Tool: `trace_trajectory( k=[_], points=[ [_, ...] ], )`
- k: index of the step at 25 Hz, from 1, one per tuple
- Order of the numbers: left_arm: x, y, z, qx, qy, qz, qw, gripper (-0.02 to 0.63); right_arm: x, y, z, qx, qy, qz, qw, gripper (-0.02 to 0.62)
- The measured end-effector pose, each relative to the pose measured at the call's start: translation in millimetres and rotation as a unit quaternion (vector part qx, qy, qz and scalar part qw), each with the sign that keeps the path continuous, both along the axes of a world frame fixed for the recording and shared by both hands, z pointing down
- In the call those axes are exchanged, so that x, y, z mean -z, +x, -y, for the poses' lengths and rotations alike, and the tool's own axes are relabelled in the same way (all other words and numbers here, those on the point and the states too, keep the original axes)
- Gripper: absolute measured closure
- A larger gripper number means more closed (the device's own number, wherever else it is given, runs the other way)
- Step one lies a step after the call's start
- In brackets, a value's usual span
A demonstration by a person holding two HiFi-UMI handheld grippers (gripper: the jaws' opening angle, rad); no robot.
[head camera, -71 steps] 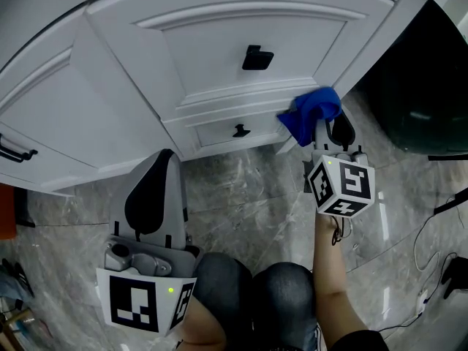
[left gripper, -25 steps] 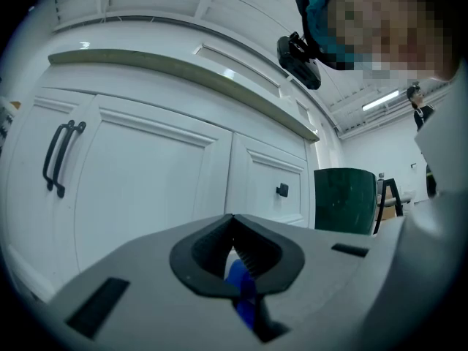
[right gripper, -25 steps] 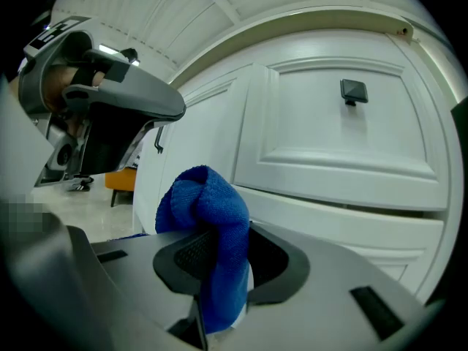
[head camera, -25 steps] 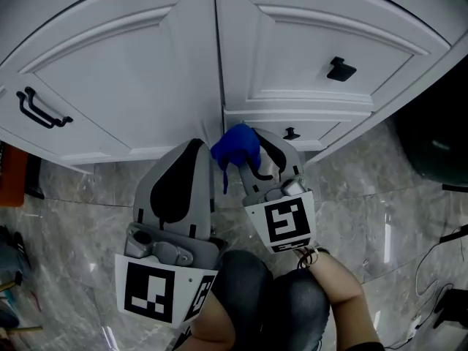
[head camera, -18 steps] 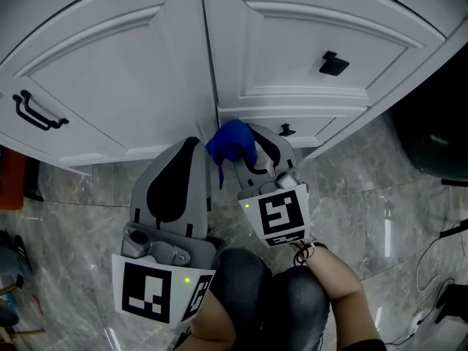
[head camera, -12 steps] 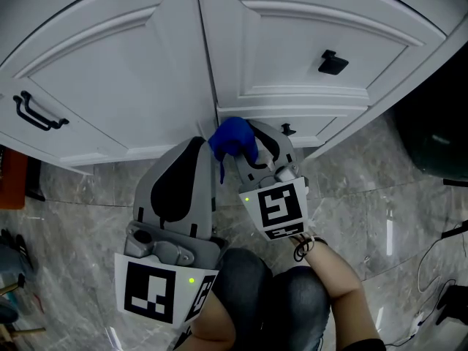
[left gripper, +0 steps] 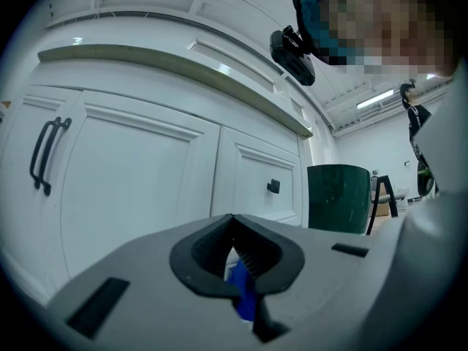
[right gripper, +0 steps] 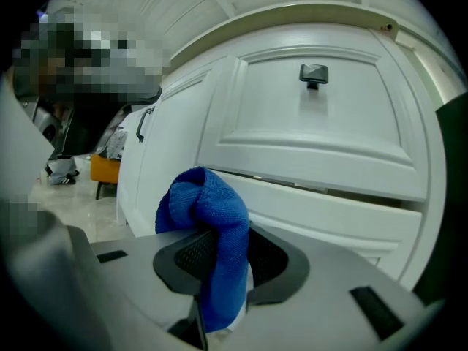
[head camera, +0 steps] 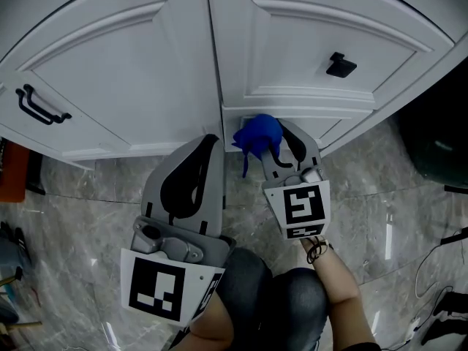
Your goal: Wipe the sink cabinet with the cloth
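1. your right gripper [head camera: 276, 142] has its jaws clamped on the blue microfibre cloth [head camera: 257, 133]. only a narrow fold sits between the black pads, and most of the cloth bulges above the tips.
2. the cloth is low on the white panelled sink cabinet [head camera: 131, 72], at the strip under the right door, just right of the seam between the doors. i cannot tell whether it is pressing on the paint or just short of it.
3. your left gripper [head camera: 202, 152] has its jaws closed tip to tip on nothing. it hangs near the floor, just left of the cloth.
4. risk: with so thin a bite, dragging along the raised moulding could, i judge, tug the cloth out of the pads.
5. risk: if the bunch rolls aside, the hard jaw tips could meet the painted face and mark it.
6. risk: a tail of cloth hangs below the jaws and could catch on the left gripper beside it.
7. risk: the black square knob [head camera: 341, 65] stands further up that door. a wide upward stroke could snag on it.
8. count:
   - one cloth
   - two grippers
   - two cabinet doors in view
   - one black bar handle [head camera: 36, 105] on the left door
   - one square knob
   - one dark green bin [left gripper: 336, 198] to the far right
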State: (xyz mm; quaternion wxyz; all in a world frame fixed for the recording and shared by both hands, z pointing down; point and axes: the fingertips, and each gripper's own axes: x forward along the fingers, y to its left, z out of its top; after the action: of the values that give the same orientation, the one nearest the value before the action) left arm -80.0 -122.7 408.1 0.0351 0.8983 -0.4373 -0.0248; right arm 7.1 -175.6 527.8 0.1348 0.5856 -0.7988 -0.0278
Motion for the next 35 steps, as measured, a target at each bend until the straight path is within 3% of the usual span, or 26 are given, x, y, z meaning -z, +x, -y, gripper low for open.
trace_trajectory(
  k=[6,12,19,27,35],
  points=[
    [-0.4,7.9,-2.5,-0.018,0.002,0.006,0.9998,0.606,0.1,25.7,-2.4,-0.033,-0.003,0.009,0.999,0.482],
    [0.8,6.8,-4.1,-0.017,0.001,0.007,0.9998,0.606,3.1,50.1,-6.1,-0.059,-0.006,0.052,0.997,0.480],
    [2.1,7.7,-6.1,-0.017,0.002,0.010,0.9998,0.606,8.1,72.9,-10.2,-0.082,-0.002,0.068,0.994,0.480],
    [5.0,13.8,-10.2,-0.023,0.006,0.011,0.9997,0.606,1.0,112.7,-15.2,-0.139,0.000,0.008,0.990,0.482],
    [5.7,16.0,-11.5,-0.021,0.007,0.016,0.9996,0.606,-4.6,152.3,-19.7,-0.177,0.004,0.030,0.984,0.482]
  ],
)
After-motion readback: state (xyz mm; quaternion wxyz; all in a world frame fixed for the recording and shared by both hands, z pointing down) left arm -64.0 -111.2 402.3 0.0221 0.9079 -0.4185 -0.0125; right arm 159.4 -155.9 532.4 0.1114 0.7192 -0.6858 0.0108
